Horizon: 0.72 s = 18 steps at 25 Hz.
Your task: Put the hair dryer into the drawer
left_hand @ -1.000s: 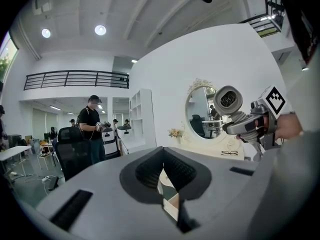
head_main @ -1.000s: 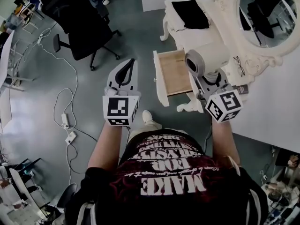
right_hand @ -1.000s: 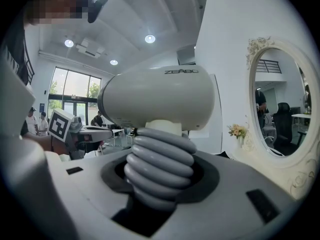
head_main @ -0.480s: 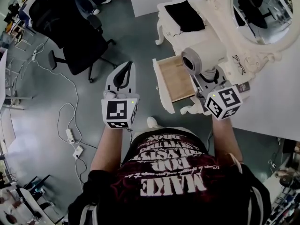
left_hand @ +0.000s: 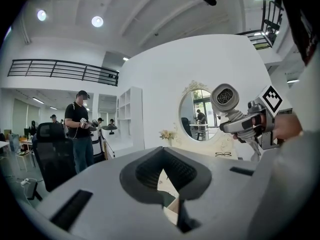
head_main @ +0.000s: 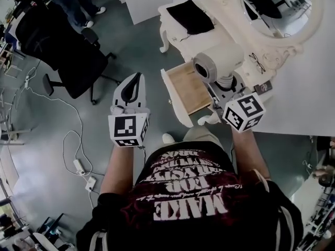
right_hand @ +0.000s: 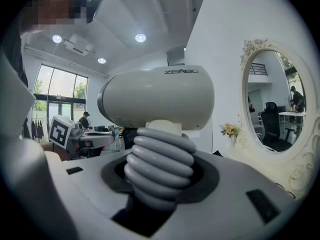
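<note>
My right gripper (head_main: 226,84) is shut on the grey ribbed handle of the white hair dryer (head_main: 217,64), which stands upright with its barrel level. In the right gripper view the handle (right_hand: 159,169) fills the space between the jaws under the barrel (right_hand: 160,101). The dryer hangs over the right side of the open wooden drawer (head_main: 188,85), which is pulled out of the white dressing table (head_main: 209,33). My left gripper (head_main: 137,78) floats left of the drawer front, its tips together with nothing in them. The left gripper view shows the dryer (left_hand: 226,100) at its right.
On the dressing table lie a black cloth (head_main: 191,15) and glasses (head_main: 257,63), below an oval mirror (head_main: 277,7). A black office chair (head_main: 63,41) stands to the left. Cables and a power strip (head_main: 78,166) lie on the floor. A person (left_hand: 79,129) stands further off.
The head view has swung, so the table and drawer sit higher and further left. Both grippers shifted slightly with it. The right gripper's hold on the dryer is unchanged.
</note>
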Each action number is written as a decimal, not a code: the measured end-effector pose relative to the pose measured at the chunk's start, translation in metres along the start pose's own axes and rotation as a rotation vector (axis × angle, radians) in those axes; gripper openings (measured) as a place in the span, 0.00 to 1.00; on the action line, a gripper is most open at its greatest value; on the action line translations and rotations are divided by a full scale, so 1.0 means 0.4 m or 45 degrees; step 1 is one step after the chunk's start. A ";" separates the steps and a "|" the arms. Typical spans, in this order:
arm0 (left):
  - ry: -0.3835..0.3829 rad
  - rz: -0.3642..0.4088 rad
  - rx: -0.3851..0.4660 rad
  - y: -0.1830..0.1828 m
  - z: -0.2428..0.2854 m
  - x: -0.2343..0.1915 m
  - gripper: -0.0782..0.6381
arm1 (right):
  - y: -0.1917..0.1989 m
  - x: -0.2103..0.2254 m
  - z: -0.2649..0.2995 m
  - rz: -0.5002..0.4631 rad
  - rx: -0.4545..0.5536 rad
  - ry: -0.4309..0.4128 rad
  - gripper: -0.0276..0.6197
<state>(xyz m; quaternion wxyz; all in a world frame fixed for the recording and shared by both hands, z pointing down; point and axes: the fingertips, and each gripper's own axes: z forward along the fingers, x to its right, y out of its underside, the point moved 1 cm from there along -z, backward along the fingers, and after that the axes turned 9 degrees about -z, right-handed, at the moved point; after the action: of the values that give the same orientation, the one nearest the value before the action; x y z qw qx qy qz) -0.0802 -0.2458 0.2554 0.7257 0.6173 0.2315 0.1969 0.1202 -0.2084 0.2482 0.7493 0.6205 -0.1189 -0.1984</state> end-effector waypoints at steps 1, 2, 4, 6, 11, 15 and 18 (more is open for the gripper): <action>0.014 -0.001 -0.006 0.006 0.007 0.010 0.12 | 0.005 0.000 -0.003 0.000 -0.008 0.001 0.33; 0.027 -0.001 -0.010 0.010 0.014 0.020 0.12 | 0.011 0.001 -0.006 0.001 -0.015 0.002 0.33; 0.048 0.000 -0.017 0.014 0.030 0.036 0.12 | 0.022 0.007 -0.009 0.005 -0.027 0.005 0.33; 0.059 0.003 -0.024 0.019 0.048 0.049 0.12 | 0.034 0.020 -0.007 0.007 -0.038 0.006 0.33; 0.035 0.001 -0.042 0.029 0.089 0.050 0.12 | 0.074 0.067 0.029 0.035 -0.071 -0.017 0.33; -0.028 -0.014 -0.048 0.030 0.119 0.019 0.12 | 0.111 0.099 0.089 0.047 -0.109 -0.061 0.33; -0.068 -0.024 -0.063 0.036 0.137 0.005 0.12 | 0.142 0.112 0.128 0.063 -0.145 -0.100 0.33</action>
<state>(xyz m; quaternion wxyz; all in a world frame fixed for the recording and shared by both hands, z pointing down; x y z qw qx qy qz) -0.0470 -0.2864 0.2766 0.7484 0.6020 0.2131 0.1792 0.1468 -0.2649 0.3111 0.7828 0.5656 -0.1520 -0.2103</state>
